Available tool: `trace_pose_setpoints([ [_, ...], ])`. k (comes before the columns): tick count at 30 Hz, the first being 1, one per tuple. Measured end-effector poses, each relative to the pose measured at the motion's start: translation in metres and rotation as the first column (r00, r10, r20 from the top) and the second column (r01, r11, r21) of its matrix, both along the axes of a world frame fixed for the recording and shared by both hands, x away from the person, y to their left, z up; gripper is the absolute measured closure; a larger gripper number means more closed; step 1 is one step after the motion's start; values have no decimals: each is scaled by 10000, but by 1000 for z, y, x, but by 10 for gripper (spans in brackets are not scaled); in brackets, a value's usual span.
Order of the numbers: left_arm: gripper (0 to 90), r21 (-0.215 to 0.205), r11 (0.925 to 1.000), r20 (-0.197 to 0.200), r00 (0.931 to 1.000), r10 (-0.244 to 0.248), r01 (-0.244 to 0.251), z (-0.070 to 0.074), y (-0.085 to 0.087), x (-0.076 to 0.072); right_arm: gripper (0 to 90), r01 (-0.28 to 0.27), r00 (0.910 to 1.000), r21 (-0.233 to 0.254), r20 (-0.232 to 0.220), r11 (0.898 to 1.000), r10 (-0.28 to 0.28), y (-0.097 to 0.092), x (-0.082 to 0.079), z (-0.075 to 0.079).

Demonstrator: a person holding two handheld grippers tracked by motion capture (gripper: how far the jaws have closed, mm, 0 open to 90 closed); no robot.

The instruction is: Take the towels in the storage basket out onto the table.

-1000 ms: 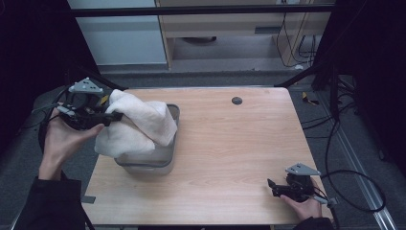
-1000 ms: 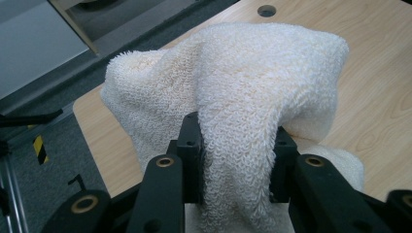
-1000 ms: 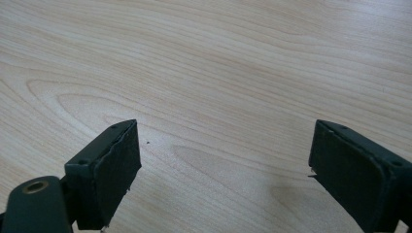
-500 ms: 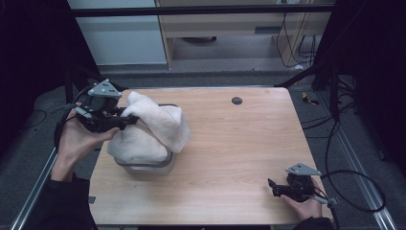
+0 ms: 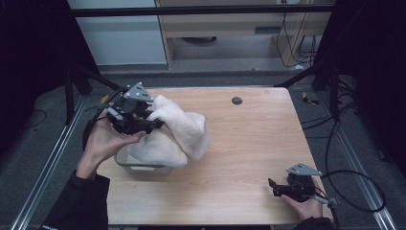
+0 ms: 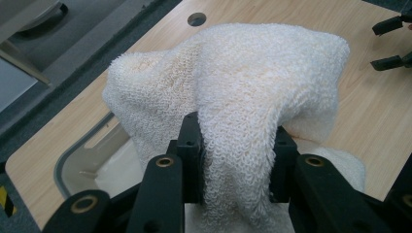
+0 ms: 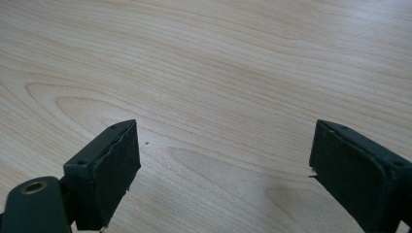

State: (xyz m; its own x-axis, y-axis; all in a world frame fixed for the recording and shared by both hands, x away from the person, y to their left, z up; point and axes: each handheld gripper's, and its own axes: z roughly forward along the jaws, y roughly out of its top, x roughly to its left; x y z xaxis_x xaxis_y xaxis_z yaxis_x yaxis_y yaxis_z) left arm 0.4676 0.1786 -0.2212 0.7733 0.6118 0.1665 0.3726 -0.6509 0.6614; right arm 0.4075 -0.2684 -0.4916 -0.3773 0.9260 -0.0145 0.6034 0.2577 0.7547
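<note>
The left gripper point(image 5: 154, 125) sits in the left half of the high view, and its jaws are clamped on a thick fold of the white towel point(image 5: 179, 132). In the left gripper view the terry cloth is bunched tight between the two black jaws and humps up ahead of them toward the top of the frame. Much of the towel is already lifted clear of the grey tub point(image 5: 125, 162), which stands near the lower left of the table point(image 5: 249, 143). Its free end droops over the tub's right side toward the wood, while some white cloth still lies inside the tub (whether that is the same towel or a second one I cannot tell). So the pull-out looks about half done to me: grasp made, bulk raised, but the towel is not yet laid on the bare table.

The right gripper point(image 5: 276, 189) rests at the lower right of the high view with its jaws spread wide and nothing between them, just wood grain below in its own view.

Against the picture from a second ago, the left gripper has travelled from the far left edge of the table toward the frame's middle, dragging the towel along, so the cloth now hangs further right of the tub. The right gripper sits just where it did.
</note>
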Motion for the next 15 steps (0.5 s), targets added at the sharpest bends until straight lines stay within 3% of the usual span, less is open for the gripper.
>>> trace_pose_setpoints([
  [15, 669, -6, 9986, 87, 9986, -529, 529, -15, -52, 6, 107, 0, 10000, -19, 94, 10000, 0, -1, -1, 1],
])
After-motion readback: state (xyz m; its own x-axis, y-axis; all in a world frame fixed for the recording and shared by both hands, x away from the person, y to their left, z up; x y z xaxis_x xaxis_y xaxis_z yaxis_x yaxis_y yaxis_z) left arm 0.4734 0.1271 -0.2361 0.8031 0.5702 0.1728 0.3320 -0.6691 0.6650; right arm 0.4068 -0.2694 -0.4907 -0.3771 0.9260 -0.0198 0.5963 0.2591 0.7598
